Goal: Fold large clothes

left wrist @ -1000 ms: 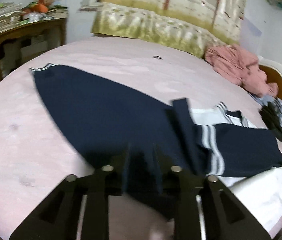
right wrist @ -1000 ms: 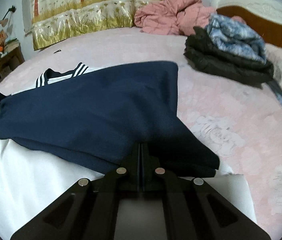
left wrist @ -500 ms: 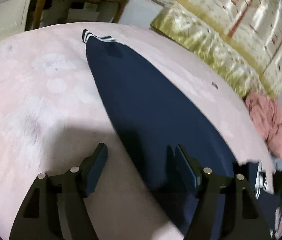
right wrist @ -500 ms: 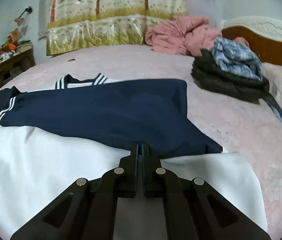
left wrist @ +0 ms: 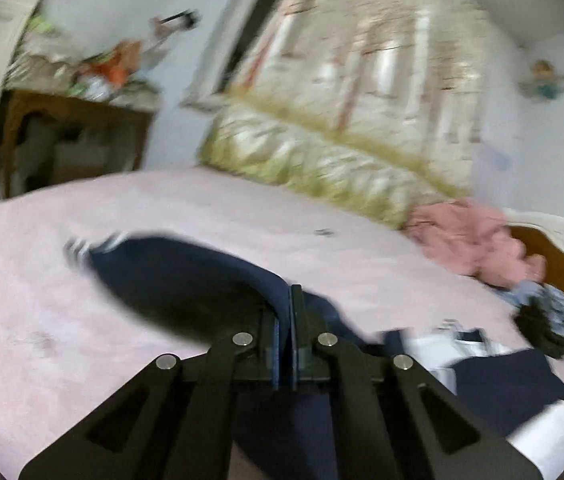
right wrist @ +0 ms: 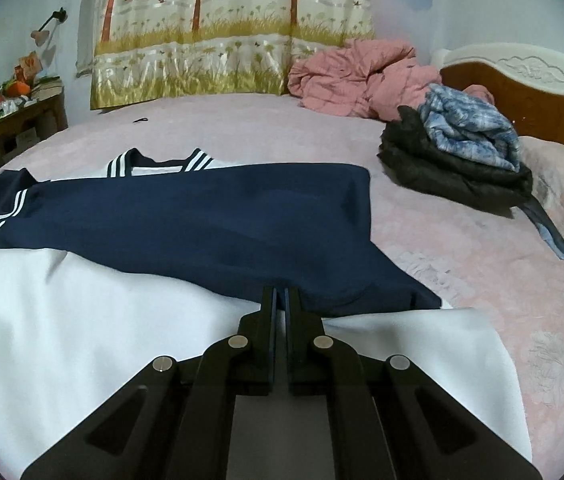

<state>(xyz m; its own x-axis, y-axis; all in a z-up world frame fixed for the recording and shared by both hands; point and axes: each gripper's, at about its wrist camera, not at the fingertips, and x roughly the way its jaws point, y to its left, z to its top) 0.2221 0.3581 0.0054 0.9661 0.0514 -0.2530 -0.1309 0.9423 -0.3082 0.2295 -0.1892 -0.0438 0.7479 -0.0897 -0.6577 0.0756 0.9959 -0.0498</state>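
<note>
A navy and white garment with white stripes (right wrist: 186,216) lies spread on the pink bed (right wrist: 481,280). Its navy sleeve (left wrist: 170,276) stretches out to the left in the blurred left wrist view. My left gripper (left wrist: 285,300) is shut on navy cloth of that sleeve, which rises into the jaws. My right gripper (right wrist: 281,294) is shut on the garment's near edge, where the navy sleeve overlaps the white body (right wrist: 82,320). The striped collar (right wrist: 162,160) lies at the far side.
A pile of dark and blue plaid clothes (right wrist: 461,152) and a pink quilt (right wrist: 361,76) lie at the bed's far right by the headboard (right wrist: 521,92). A cluttered wooden side table (right wrist: 6,120) stands left. A patterned curtain (right wrist: 234,28) hangs behind.
My left gripper, open half a second ago beside the navy sleeve, has shut on it and swung, blurring the view. My right gripper stays shut on the garment and has drawn back slightly.
</note>
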